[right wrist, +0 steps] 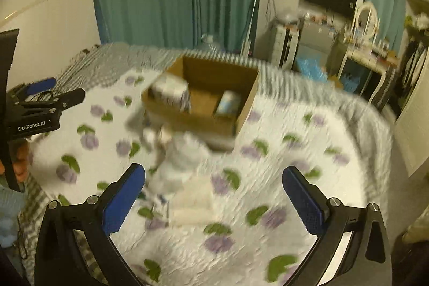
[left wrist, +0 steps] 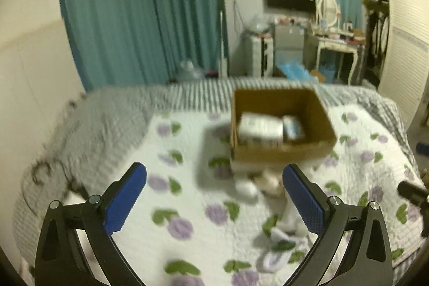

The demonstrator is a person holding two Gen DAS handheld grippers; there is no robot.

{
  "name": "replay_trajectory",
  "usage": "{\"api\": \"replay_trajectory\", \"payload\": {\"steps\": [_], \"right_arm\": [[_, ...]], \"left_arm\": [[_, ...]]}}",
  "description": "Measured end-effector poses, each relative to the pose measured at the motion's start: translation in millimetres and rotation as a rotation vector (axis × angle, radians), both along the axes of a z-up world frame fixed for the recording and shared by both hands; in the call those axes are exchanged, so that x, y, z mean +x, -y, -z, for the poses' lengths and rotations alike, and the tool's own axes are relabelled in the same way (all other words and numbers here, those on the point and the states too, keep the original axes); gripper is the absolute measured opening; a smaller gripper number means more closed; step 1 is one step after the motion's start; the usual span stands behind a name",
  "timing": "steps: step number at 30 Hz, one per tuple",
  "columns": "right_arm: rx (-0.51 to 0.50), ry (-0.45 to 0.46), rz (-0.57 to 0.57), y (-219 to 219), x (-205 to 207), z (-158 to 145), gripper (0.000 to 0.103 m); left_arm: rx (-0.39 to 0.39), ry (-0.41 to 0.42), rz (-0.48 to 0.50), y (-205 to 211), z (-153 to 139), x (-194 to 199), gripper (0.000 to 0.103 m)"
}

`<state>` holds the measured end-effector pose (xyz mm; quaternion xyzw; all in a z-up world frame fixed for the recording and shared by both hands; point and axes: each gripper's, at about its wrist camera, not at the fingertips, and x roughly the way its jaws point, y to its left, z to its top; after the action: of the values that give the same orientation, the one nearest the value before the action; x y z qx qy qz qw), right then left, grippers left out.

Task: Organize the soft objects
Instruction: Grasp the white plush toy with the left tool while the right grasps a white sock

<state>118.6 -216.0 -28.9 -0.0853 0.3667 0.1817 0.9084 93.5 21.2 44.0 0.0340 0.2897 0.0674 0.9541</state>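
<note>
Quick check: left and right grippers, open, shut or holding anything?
Left gripper: open, jaws wide apart, holding nothing.
Right gripper: open, jaws wide apart, holding nothing.

box [left wrist: 281, 152]: brown cardboard, open top, straight ahead beyond the left jaws
packs inside [left wrist: 261, 127]: two whitish soft packs, blurry
loose socks [right wrist: 182, 162]: white and beige pile between the right jaws, touching neither, just before the box

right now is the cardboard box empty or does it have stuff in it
Not empty. The open-topped cardboard box on the bed holds two pale packs: a larger one and a smaller one beside it. Blur hides what they are.
</note>
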Motion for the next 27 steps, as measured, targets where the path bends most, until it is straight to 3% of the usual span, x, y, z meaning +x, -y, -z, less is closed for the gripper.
{"api": "replay_trajectory", "payload": {"steps": [7, 13, 16, 18, 20, 21, 23, 27], "right_arm": [[-0.010, -0.136, 0.059, -2.9, 24.7, 79.3, 0.103], [-0.055, -0.156, 0.074, -8.7, 37.6, 108.1, 0.103], [-0.053, -0.177, 0.082, -7.3, 39.6, 119.3, 0.103], [-0.058, -0.184, 0.087, -7.4, 40.6, 123.6, 0.103], [-0.060, -0.183, 0.089, -7.4, 40.4, 124.4, 0.103], [-0.058, -0.180, 0.090, -7.5, 40.2, 123.7, 0.103], [-0.056, -0.174, 0.092, -7.3, 39.2, 122.6, 0.103], [-0.068, -0.159, 0.095, -9.8, 36.0, 119.1, 0.103]], "left_arm": [[-0.087, -0.185, 0.000, 2.5, 90.7, 6.5, 0.103], [-0.104, -0.332, 0.031, 19.9, 152.1, 9.1, 0.102], [-0.075, -0.365, 0.081, 34.7, 167.9, 5.6, 0.101], [-0.050, -0.359, 0.117, 45.0, 170.8, 3.2, 0.092], [-0.059, -0.355, 0.167, 53.5, 170.4, 1.8, 0.074], [-0.063, -0.365, 0.192, 57.3, 171.4, 1.8, 0.070], [-0.076, -0.406, 0.242, 63.8, 177.3, 3.2, 0.038], [-0.115, -0.462, 0.306, 69.3, 187.7, 5.4, 0.030]]}}
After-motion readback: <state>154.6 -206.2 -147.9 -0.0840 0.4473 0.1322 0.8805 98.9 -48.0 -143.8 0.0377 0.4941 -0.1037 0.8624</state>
